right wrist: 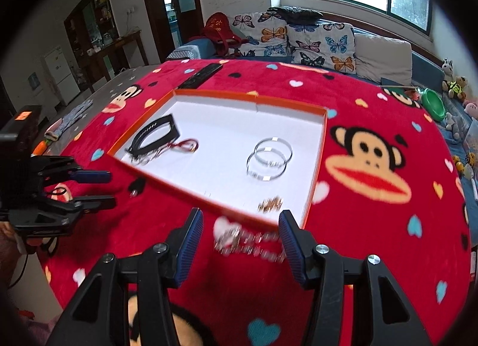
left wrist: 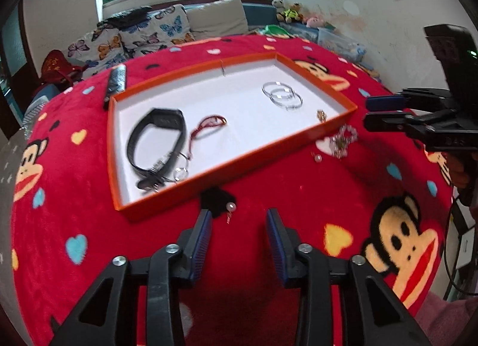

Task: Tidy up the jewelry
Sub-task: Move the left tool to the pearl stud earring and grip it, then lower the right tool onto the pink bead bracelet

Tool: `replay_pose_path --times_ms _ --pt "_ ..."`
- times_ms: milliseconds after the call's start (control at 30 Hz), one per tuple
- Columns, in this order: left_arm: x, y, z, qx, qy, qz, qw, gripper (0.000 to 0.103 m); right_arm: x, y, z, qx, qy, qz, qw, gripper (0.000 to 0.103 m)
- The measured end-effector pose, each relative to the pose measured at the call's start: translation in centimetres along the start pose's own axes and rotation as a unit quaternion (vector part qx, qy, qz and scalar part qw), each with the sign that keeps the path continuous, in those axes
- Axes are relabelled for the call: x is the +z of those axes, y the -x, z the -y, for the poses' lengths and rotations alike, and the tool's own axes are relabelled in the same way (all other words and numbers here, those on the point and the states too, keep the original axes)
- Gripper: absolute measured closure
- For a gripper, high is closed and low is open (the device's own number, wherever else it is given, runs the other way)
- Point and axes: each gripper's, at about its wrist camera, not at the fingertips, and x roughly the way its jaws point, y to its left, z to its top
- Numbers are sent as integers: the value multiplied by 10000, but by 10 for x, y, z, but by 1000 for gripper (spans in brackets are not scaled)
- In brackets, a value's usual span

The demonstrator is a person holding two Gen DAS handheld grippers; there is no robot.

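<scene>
Your left tongs (left wrist: pixel 239 220) stand wide and hold nothing; just past their tips at 12 o'clock a small pearl earring (left wrist: pixel 230 207) lies on the red fleece monkey-print blanket (left wrist: pixel 298 196) covering the bench, beside the near wall of the shallow orange tray with a white floor (left wrist: pixel 143 208). In that tray, at 11 o'clock, sit a black wristband (left wrist: pixel 155 143) and a red cord bracelet (left wrist: pixel 209 125) touching a thin ring; two overlapping silver bangles (left wrist: pixel 282 95) lie at 1 o'clock, well apart from them, and a small gold piece (left wrist: pixel 321 115) rests near the tray's right corner. Your right tongs (right wrist: pixel 240 226) are also wide and empty, with a blurred sparkly silver chain (right wrist: pixel 248 241) lying on the blanket between their tips, just outside the tray's near edge. A black remote control (right wrist: pixel 201 75) lies beyond the tray's far corner at 11 o'clock in the right wrist view.
</scene>
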Motion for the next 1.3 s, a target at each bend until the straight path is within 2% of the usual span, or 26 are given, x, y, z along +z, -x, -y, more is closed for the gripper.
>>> replay_pose_path --times_ms 300,667,800,1300 --pt "9 -22 -7 1 -150 -88 9998 78 -27 5 -1 51 -164 -45 9998 45" --pt "12 -32 -4 49 -353 -95 9993 96 -36 -1 14 65 -422 -97 9990 45" --pt "11 -32 0 163 -424 -45 9990 96 -38 -4 19 64 -498 -111 9987 45" --pt "15 3 2 -41 -18 333 9994 96 -31 -22 30 -2 -373 -225 9991 46"
